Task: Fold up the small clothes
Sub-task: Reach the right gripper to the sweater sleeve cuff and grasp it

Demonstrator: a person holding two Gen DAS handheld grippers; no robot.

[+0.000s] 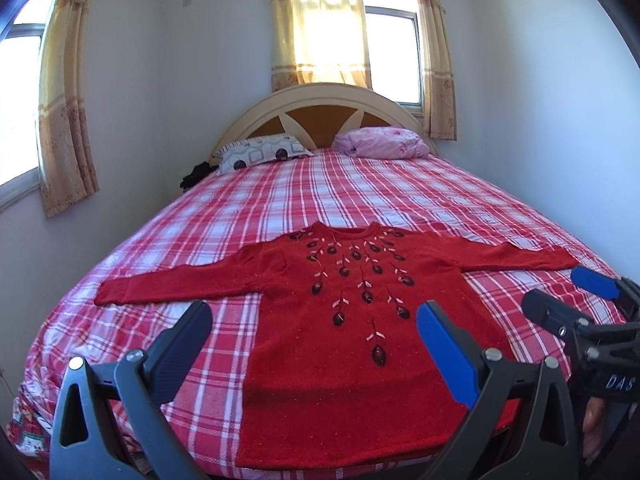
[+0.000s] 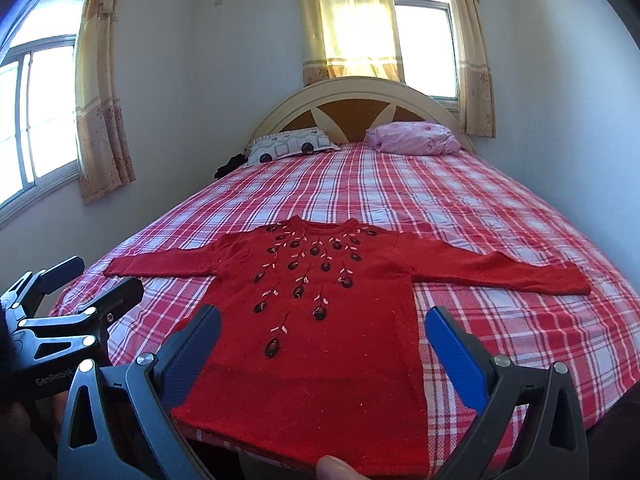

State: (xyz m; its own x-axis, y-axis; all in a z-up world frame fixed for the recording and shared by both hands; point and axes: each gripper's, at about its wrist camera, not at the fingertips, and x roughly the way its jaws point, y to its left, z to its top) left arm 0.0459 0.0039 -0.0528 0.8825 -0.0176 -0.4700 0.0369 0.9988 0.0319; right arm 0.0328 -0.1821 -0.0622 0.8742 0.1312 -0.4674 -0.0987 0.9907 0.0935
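Note:
A small red knit sweater with dark embroidered flowers lies flat, front up, on the plaid bed, both sleeves spread out to the sides and its hem at the near edge. It also shows in the right wrist view. My left gripper is open and empty, held above the sweater's lower left part. My right gripper is open and empty above the sweater's lower body. Each gripper shows in the other's view: the right gripper at the right edge, the left gripper at the left edge.
The bed has a red and white plaid sheet. A patterned pillow and a pink bundle lie by the headboard. A dark item sits at the far left bed edge. Walls and curtained windows surround the bed.

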